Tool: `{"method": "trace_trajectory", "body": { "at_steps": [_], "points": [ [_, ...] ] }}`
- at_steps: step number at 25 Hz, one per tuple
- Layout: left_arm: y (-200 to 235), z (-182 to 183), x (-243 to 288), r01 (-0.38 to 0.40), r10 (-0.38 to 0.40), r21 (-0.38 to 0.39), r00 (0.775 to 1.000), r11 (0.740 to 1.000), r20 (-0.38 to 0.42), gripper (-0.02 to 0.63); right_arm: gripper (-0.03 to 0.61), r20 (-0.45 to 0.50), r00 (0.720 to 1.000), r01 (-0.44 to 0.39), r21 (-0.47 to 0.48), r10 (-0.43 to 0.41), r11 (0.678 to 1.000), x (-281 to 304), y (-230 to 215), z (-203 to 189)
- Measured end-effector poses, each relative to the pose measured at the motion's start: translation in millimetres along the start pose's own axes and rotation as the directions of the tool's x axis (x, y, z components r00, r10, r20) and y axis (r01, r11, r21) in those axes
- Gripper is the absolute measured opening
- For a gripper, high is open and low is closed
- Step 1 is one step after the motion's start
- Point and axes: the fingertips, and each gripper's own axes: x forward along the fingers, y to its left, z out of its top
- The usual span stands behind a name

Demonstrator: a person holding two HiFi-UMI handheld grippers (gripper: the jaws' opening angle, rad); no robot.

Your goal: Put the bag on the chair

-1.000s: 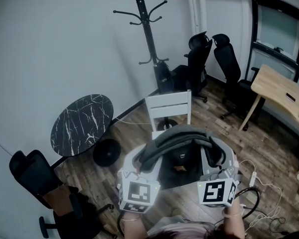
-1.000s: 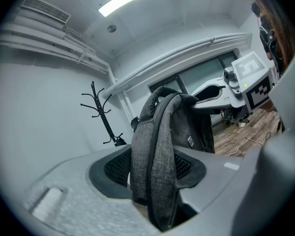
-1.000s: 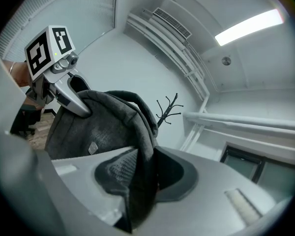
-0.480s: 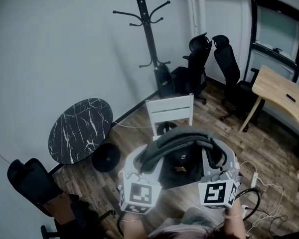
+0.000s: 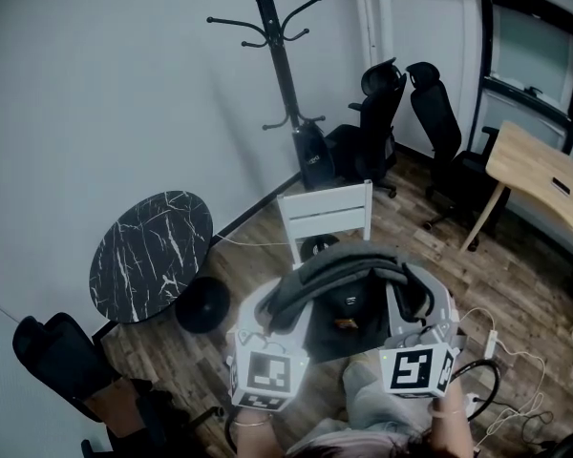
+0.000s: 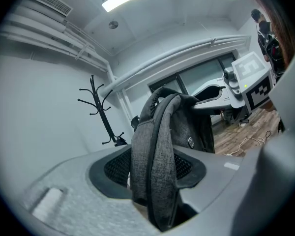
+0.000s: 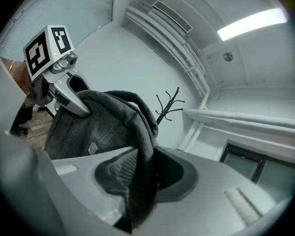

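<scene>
Wood-look planks covered the floor (image 5: 401, 227), which ran up to a plain white wall (image 5: 124, 93). A black coat stand (image 5: 285, 74) stood against that wall. Near it were two black office chairs (image 5: 377, 113), and a third office chair (image 5: 57, 351) sat at the lower left of the head view. A round table (image 5: 151, 256) with a black marble-pattern top stood beside the wall. A light wooden desk (image 5: 540, 179) occupied the right side beneath a dark-framed window (image 5: 535, 55). Loose cables (image 5: 492, 346) lay on the floor near the person's right hand. A white chair (image 5: 323, 213) stood with its slatted back in view; its seat was hidden behind the load.

The load was a grey fabric backpack (image 5: 349, 294), hung in the air between the two grippers on the near side of the white chair. Its padded shoulder straps (image 5: 334, 265) arched across the top, and the body sagged dark between them. A small badge (image 6: 191, 141) showed on its face.

The left gripper (image 5: 258, 321) was clamped on a grey shoulder strap, which ran down between its black-padded jaws in the left gripper view. The right gripper (image 5: 425, 308) was likewise clamped on a fold of the grey fabric at the backpack's other side. Whether the backpack touched the seat could not be determined.
</scene>
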Motion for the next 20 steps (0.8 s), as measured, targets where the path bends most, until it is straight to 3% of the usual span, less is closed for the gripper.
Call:
{"method": "trace_trajectory", "body": {
  "at_steps": [20],
  "points": [
    [39.8, -18.0, 121.7, 0.019, -0.020, -0.003, 0.999, 1.000, -0.043, 0.201, 0.101, -0.026, 0.999, -0.021, 0.045, 0.022, 0.999, 115.5, -22.6, -44.3]
  ]
}}
